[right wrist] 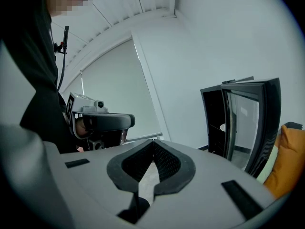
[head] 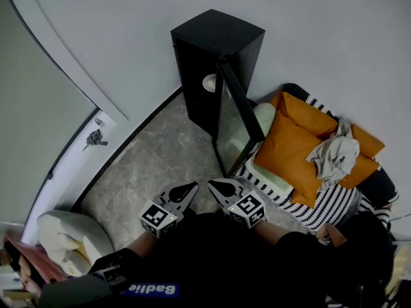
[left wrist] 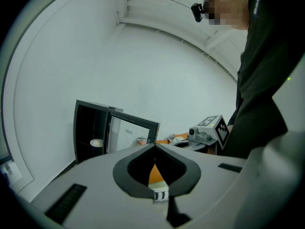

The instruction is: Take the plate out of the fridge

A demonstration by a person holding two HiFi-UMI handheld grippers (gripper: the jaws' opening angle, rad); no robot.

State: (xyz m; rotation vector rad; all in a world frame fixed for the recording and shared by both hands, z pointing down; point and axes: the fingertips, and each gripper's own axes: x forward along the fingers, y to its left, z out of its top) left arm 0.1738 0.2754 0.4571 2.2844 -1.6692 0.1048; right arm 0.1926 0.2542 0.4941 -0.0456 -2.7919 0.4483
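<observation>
Closest: left tongs (head: 191, 187) and right tongs (head: 213, 185), both clenched, nothing gripped; tips meeting in each gripper view. Ahead on floor: fridge (head: 215, 50), door (head: 236, 117) swung open. Plate (head: 209, 82) on shelf inside, well apart from both tongs. Clear in head and left gripper views; only a white sliver in right gripper view. Orange cushions (head: 292, 149) seen whole in head view alone.

The only lettering is white print on a blue strip (head: 149, 290) at the person's front, low in the head view; it cannot be read with certainty. The cubes on the left claw (head: 191, 188) and right claw (head: 215, 186) bear square black-and-white coded markers.
</observation>
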